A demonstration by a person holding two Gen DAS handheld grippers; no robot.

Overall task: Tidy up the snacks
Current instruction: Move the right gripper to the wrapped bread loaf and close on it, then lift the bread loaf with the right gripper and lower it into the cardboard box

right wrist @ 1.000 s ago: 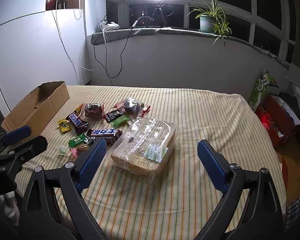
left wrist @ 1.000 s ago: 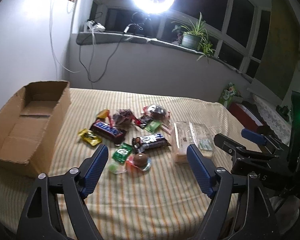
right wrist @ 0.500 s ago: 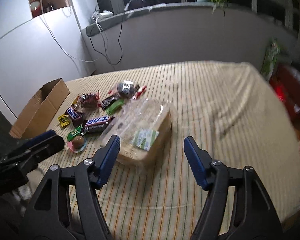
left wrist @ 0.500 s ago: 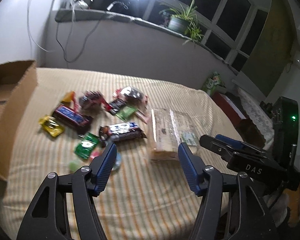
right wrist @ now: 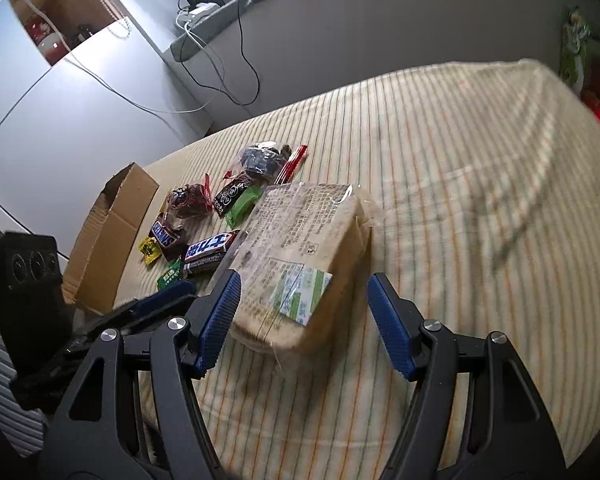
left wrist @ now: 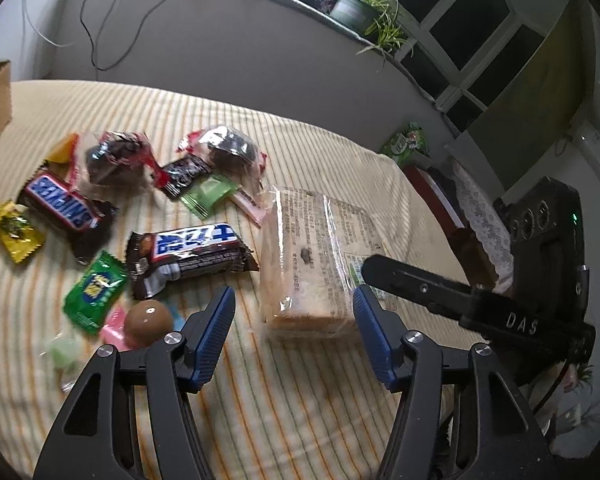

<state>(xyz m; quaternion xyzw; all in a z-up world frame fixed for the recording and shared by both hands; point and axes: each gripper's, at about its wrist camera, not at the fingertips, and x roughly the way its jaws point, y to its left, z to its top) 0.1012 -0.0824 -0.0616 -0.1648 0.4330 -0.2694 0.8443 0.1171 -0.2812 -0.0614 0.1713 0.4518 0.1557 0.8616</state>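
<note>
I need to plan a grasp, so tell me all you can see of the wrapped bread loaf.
The clear-plastic-wrapped sliced bread loaf is a pale tan rectangular block lying flat on the striped yellow bedcover. Its crinkled wrapper carries dark print and a green-and-white label near the front end. The open right gripper frames that end, jaws either side, not touching. The left gripper, also open, hovers at its front left corner.

Left gripper [left wrist: 294,322] being held low with jaws spread wide, blue pads [left wrist: 216,320] facing inward, right gripper [right wrist: 304,316] being held alongside it, also spread wide, its black fingers being seen from the left wrist view at the right.
</note>
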